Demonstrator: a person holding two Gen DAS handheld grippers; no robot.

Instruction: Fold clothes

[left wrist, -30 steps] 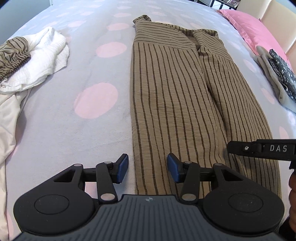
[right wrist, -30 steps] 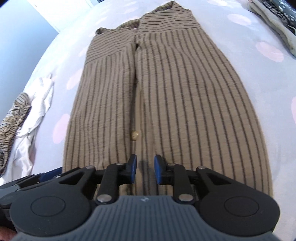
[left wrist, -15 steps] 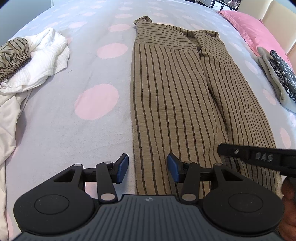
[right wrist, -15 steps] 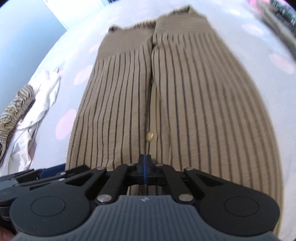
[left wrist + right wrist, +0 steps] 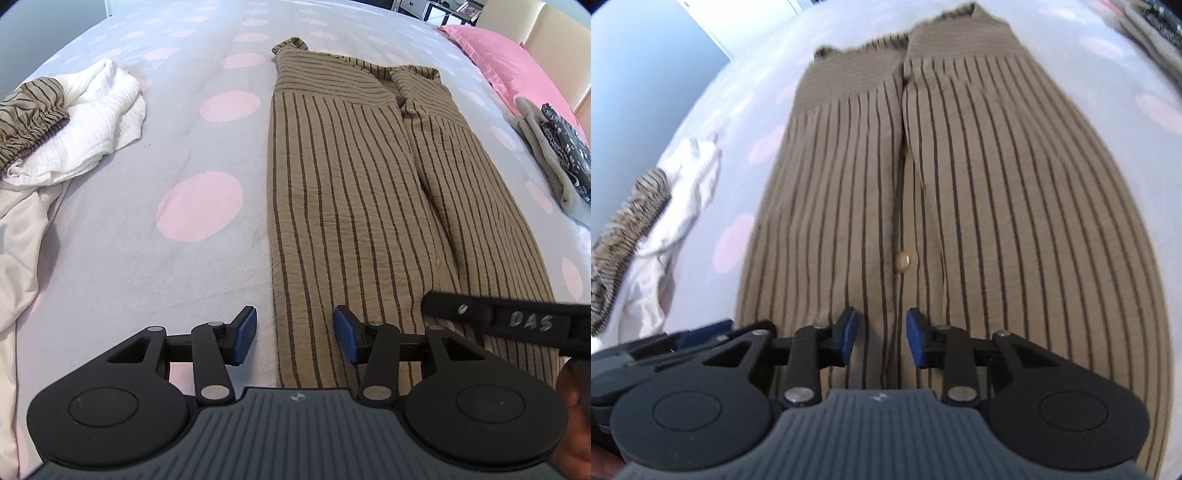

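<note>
Both grippers tilt down over the striped garment's [image 5: 369, 206] near hem: left gripper [image 5: 294, 338] part-open, empty; right gripper [image 5: 880, 338] opening, gripping nothing.

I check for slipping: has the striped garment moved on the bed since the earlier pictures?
No. In the left wrist view the striped garment lies the same against the pink dots of the bed cover; its left edge keeps the same gap to them.

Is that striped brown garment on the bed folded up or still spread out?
Spread out: the striped garment lies flat at full length on the bed.
</note>
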